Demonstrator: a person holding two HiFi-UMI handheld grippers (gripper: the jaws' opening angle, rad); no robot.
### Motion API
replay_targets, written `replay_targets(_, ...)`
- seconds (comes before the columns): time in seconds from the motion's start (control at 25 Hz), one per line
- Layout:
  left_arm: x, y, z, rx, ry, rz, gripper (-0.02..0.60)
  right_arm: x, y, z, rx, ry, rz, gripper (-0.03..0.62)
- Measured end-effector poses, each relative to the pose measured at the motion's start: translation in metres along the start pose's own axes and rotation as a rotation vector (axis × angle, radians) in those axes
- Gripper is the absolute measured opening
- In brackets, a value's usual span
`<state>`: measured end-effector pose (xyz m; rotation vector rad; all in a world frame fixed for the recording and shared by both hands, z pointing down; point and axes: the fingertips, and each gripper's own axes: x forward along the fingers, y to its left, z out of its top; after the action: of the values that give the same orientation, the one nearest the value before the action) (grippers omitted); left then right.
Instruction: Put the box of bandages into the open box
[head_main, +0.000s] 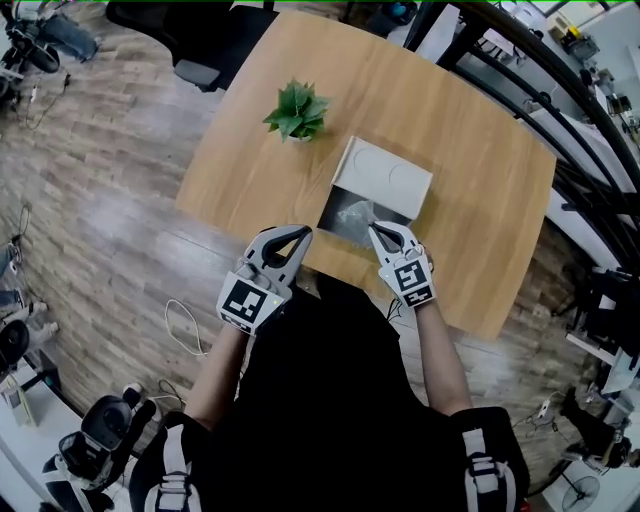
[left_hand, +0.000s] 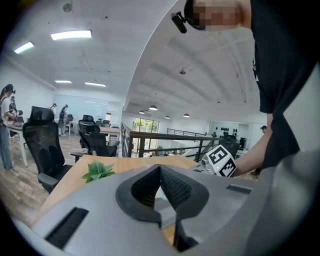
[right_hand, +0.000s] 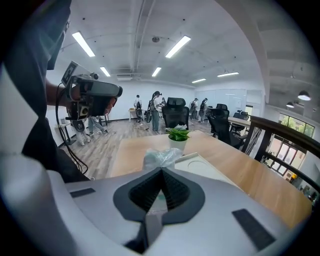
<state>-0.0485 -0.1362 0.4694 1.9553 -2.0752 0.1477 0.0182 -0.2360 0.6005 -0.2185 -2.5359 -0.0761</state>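
Nearest: left claw (left_hand: 160, 168), clenched, tips pressed together, nothing gripped. Right claw (right_hand: 161, 171), likewise clenched on nothing. Marker cube (head_main: 248, 300) behind the left claw, a second cube (head_main: 412, 280) behind the right. Both claws held above the near edge of the bench (head_main: 480, 200), one at each side of the open box's near end.

Bench: pale wood grain, rounded corners.

Open box (head_main: 383, 178): resting flat on the bench, dark interior toward the claws, grey-white lid folded back on the far side. Inside, a crumpled clear plastic bundle (head_main: 355, 213). Box of bandages: cannot be told apart from that bundle in any view.

Beyond the box: small potted plant (head_main: 297, 112), green, upright, apart from the lid, toward the far left of the bench.

Room: grey-brown plank floor (head_main: 110, 200); loose white cable (head_main: 180, 325) on it, left of the person. Black office chair (head_main: 190, 40) at the bench's far left corner. Black railing (head_main: 540, 70) along the right. Farther off, more chairs and standing people (right_hand: 156, 110), white walls, long ceiling strip lights (right_hand: 176, 46).
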Motion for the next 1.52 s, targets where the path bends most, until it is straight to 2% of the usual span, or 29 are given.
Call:
replay_targets(0.68,-0.012,-0.006,-0.003,-0.008,-0.009,0.127,0.022,0.018,-0.003,-0.051,-0.036,0.086,0.078,0.024)
replay_targets(1.04,-0.004,-0.020,-0.003,0.006,-0.022,0.099,0.021,0.025,-0.004,-0.060,-0.061,0.108,0.081,0.025)
replay_targets(1.36,-0.002,-0.024,0.000,0.019,-0.013,0.076,0.021,0.034,-0.003,-0.069,-0.135,0.157,0.100,0.024)
replay_targets(1.52,-0.004,-0.023,-0.006,0.027,0.026,0.072,0.021,0.043,0.000,-0.076,-0.137,0.176,0.109,0.025)
